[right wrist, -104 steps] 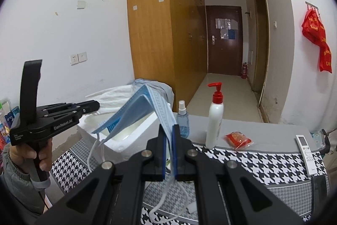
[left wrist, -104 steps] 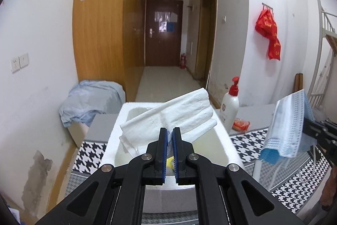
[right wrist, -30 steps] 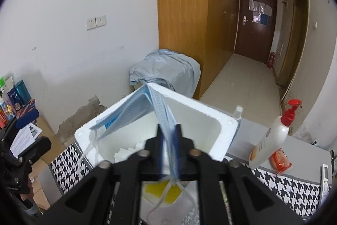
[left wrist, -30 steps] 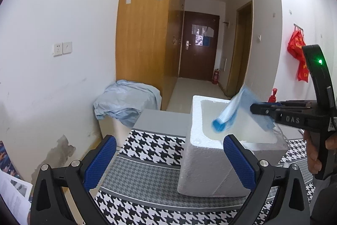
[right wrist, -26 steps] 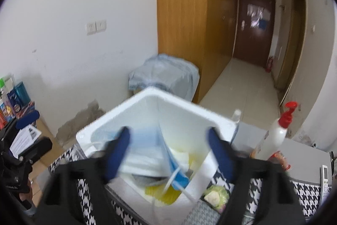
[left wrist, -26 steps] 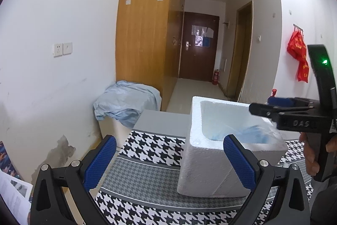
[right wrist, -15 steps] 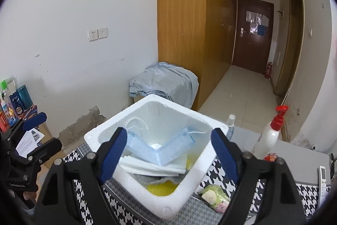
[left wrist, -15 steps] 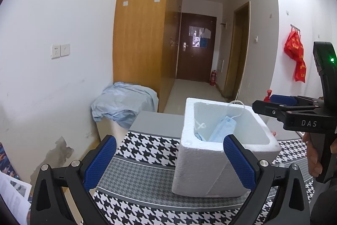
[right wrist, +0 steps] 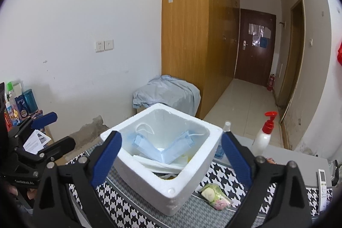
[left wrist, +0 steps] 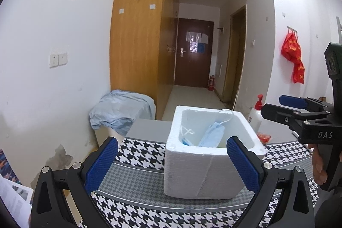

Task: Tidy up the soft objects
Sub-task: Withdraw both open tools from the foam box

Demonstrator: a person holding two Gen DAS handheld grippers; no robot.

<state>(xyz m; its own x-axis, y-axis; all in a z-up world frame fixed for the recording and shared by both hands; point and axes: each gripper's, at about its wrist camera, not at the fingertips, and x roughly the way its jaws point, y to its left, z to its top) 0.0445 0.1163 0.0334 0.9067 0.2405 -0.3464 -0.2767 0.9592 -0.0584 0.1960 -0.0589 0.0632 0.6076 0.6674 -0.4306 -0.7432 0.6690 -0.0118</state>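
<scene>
A white foam box [left wrist: 205,172] stands on the houndstooth table cloth [left wrist: 136,153]. A blue face mask [right wrist: 164,150] lies folded inside the foam box [right wrist: 188,181], on top of a white glove [right wrist: 158,165] and something yellow. The mask also shows in the left wrist view [left wrist: 212,135]. My left gripper [left wrist: 171,160] is open and empty, in front of the box. My right gripper [right wrist: 171,155] is open and empty above the box's near rim. Each gripper shows in the other's view: the right one [left wrist: 299,114], the left one [right wrist: 44,131].
A small green and pink soft pouch [right wrist: 215,196] lies on the cloth right of the box. A pump bottle [right wrist: 264,136], a small spray bottle [right wrist: 222,140], a red packet [left wrist: 264,137] and a remote [right wrist: 322,185] sit behind. Light blue cloth [left wrist: 121,110] covers a low box by the wall.
The right gripper opened over the box and let the blue mask fall in. Earlier the left gripper held the white glove; it is now open and drawn back.
</scene>
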